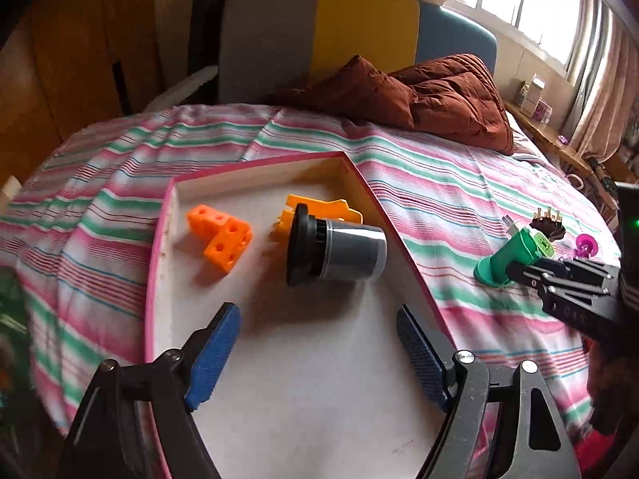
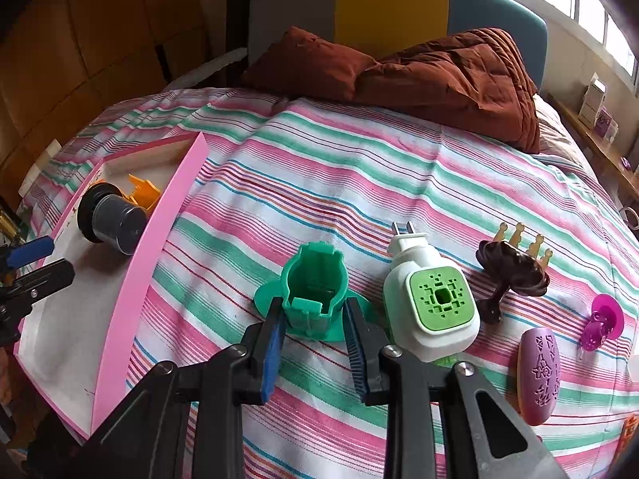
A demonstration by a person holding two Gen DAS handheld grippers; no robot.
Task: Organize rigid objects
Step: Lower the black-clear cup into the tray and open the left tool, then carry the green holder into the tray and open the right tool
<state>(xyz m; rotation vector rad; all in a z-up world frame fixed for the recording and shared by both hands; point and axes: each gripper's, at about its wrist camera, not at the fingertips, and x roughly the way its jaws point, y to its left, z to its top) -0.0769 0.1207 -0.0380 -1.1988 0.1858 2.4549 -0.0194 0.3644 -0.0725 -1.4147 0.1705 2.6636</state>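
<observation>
A pink-rimmed white tray [image 1: 255,167] lies on the striped bed and holds an orange block piece [image 1: 219,241], an orange flat part [image 1: 319,205] and a black-and-grey cylinder [image 1: 335,251] on its side. My left gripper [image 1: 319,355] is open and empty over the tray's near half. My right gripper [image 2: 315,343] is shut on a green plastic holder [image 2: 313,293] that stands on the bedsheet right of the tray [image 2: 175,199]. The holder also shows in the left wrist view [image 1: 503,265].
To the right of the holder lie a white-and-green plug-in device [image 2: 431,307], a brown hair claw [image 2: 511,271], a purple oval piece [image 2: 537,375] and a magenta small part [image 2: 603,321]. A brown quilt [image 2: 439,80] is bunched at the bedhead. A shelf runs along the window side.
</observation>
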